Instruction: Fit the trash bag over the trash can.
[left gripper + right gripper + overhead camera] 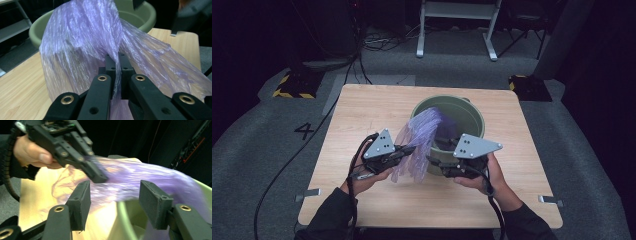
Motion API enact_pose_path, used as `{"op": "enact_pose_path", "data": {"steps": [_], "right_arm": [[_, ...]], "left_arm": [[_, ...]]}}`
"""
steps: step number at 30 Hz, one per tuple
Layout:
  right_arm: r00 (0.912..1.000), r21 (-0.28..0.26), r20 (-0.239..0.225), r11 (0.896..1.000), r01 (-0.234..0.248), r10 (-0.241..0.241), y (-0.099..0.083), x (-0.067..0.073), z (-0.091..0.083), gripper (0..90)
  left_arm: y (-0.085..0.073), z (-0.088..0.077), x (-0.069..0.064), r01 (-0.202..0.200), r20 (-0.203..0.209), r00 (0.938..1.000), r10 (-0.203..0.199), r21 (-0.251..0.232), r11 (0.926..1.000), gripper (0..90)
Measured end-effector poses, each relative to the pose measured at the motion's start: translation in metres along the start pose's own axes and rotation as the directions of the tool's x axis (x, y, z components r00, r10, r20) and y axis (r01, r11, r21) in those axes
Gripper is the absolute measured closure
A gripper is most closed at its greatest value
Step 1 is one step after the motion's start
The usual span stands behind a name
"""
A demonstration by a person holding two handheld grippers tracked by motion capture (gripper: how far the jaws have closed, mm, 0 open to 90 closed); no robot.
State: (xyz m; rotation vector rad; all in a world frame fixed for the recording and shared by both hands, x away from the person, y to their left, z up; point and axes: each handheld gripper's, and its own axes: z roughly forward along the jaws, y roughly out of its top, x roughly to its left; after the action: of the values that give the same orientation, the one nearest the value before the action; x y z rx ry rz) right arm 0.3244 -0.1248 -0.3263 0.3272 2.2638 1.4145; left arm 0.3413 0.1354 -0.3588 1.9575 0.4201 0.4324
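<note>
purple bag point(419, 142) | draped over green bucket point(472, 111) rim | left tool point(408, 150) pinches it | right tool point(432, 161) agape

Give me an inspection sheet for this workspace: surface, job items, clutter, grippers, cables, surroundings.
Surface: light wooden table, bare around the work.
Job's things: green bin upright; purple plastic bag draped over its near rim, partly inside.
Clutter: nothing seen.
Grippers: left gripper shut on the bag; right gripper open, jaws either side of the bin's rim, not pressing anything.
Cables: black cable trails off the table's left over the floor.
Surroundings: grey carpet, white frame behind, dark room.
</note>
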Motion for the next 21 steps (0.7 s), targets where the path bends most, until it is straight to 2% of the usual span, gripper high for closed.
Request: {"op": "enact_pose_path", "data": {"steps": [2,3,4,5,6,11,12,13,14,15,16,19,20,21], "right_arm": [[0.9997,-0.008,0.019,1.000,0.019,-0.019,-0.001,0.004,-0.002,42.7],[0.9986,-0.041,0.026,0.998,0.048,-0.047,-0.005,0.015,-0.006,41.5],[0.9982,-0.047,0.028,0.997,0.054,-0.052,-0.006,0.017,-0.007,40.7],[0.9982,-0.047,0.028,0.997,0.054,-0.052,-0.006,0.017,-0.007,40.7],[0.9949,-0.033,0.055,0.996,0.087,-0.085,-0.008,0.021,-0.006,38.3],[0.9948,-0.016,0.076,0.997,0.069,-0.068,-0.011,0.017,-0.003,36.3],[0.9949,-0.012,0.078,0.998,0.065,-0.064,-0.013,0.014,-0.002,41.3],[0.9949,-0.012,0.078,0.998,0.065,-0.064,-0.013,0.014,-0.002,41.3],[0.9935,-0.010,0.083,0.997,0.079,-0.078,-0.014,0.014,-0.002,46.2],[0.9932,-0.007,0.084,0.997,0.082,-0.081,-0.016,0.013,-0.002,53.2],[0.9937,-0.010,0.070,0.996,0.089,-0.088,-0.020,0.011,-0.001,65.8],[0.9942,-0.011,0.066,0.996,0.086,-0.085,-0.021,0.008,-0.001,78.6],[0.9942,-0.011,0.066,0.996,0.086,-0.085,-0.021,0.008,-0.001,78.6],[0.9943,-0.015,0.067,0.996,0.084,-0.083,-0.021,0.007,-0.001,82.3]], "left_arm": [[0.001,0.001,-0.002,-0.005,0.005,1.0000,0.005,0.000,1.0000,89.0],[0.001,0.003,-0.005,-0.011,0.020,0.9997,0.011,0.005,0.9999,89.0],[0.002,0.004,-0.006,-0.013,0.025,0.9996,0.012,0.010,0.9999,88.9],[0.002,0.004,-0.006,-0.013,0.025,0.9996,0.012,0.010,0.9999,88.9],[0.002,0.007,-0.009,-0.016,0.042,0.9990,0.015,0.013,0.9998,88.9],[0.006,0.012,-0.016,-0.034,0.062,0.9975,0.033,0.015,0.9993,88.8],[0.007,0.013,-0.018,-0.046,0.066,0.9968,0.045,0.018,0.9988,88.6],[0.007,0.013,-0.018,-0.046,0.066,0.9968,0.045,0.018,0.9988,88.3],[0.008,0.013,-0.019,-0.044,0.069,0.9967,0.043,0.014,0.9989,88.3],[0.009,0.014,-0.019,-0.047,0.072,0.9963,0.046,0.014,0.9988,88.1],[0.009,0.014,-0.019,-0.047,0.074,0.9962,0.046,0.015,0.9988,87.4],[0.010,0.014,-0.019,-0.046,0.071,0.9965,0.044,0.017,0.9988,85.5],[0.010,0.014,-0.019,-0.046,0.071,0.9965,0.044,0.017,0.9988,84.3],[0.010,0.013,-0.019,-0.050,0.069,0.9964,0.049,0.015,0.9986,84.3]]}}
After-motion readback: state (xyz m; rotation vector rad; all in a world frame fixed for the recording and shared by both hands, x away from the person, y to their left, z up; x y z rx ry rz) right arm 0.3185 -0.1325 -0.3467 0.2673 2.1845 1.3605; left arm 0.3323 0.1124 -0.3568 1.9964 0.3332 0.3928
